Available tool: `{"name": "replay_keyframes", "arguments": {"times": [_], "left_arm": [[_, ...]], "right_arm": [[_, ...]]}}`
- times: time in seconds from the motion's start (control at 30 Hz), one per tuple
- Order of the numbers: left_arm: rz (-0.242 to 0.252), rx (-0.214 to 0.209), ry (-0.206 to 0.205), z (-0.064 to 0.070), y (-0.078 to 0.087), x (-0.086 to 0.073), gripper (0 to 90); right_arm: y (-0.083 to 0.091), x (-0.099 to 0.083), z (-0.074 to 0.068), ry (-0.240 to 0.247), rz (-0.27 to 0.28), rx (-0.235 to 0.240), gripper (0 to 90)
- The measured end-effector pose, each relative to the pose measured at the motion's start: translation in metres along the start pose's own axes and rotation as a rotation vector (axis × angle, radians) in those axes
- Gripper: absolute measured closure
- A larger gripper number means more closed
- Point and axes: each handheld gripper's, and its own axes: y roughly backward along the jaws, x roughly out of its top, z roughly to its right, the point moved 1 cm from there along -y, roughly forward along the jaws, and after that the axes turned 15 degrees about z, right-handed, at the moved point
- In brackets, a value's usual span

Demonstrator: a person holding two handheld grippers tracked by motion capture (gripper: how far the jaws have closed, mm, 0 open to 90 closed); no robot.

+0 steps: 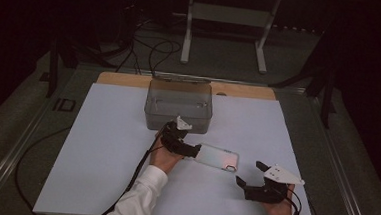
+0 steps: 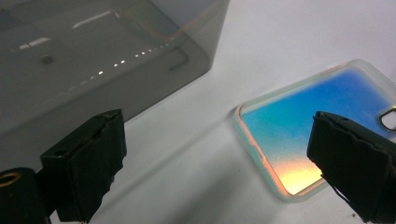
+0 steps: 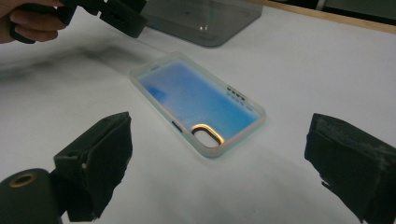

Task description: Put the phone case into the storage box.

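A translucent phone case with a blue-to-orange iridescent back [image 1: 217, 157] lies flat on the white sheet covering the table [image 1: 106, 147], a little right of centre and nearer the person's edge. The left gripper [image 1: 196, 150] sits at the case's left short end; in the left gripper view its two black jaws stand wide apart, one over the bare sheet, the other over the case's near corner, with nothing between them. Whether that jaw touches the case cannot be told. The right gripper [image 1: 249, 173] hovers just beside the case's right end, by the oval camera cut-out [image 3: 208, 134], its jaws also spread and holding nothing.

Behind the case stands a smoky grey, clear plastic box [image 1: 179, 106], close to the left gripper; a strip of bare sheet separates box and case. Wide white surface lies free to the left of the left hand and in front of the case, while the right gripper is near the sheet's right front corner
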Motion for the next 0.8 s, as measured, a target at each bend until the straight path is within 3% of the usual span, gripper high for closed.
{"name": "replay_keyframes", "arguments": {"times": [0.57,0.8], "left_arm": [[-0.069,-0.013,-0.01,0.015,-0.016,-0.004,15.0],[-0.115,-0.006,-0.031,0.023,-0.022,-0.004,25.6]], "right_arm": [[-0.001,0.0,0.0,-0.001,-0.003,0.0,7.7],[-0.001,0.0,0.0,0.002,-0.006,-0.002,7.7]]}}
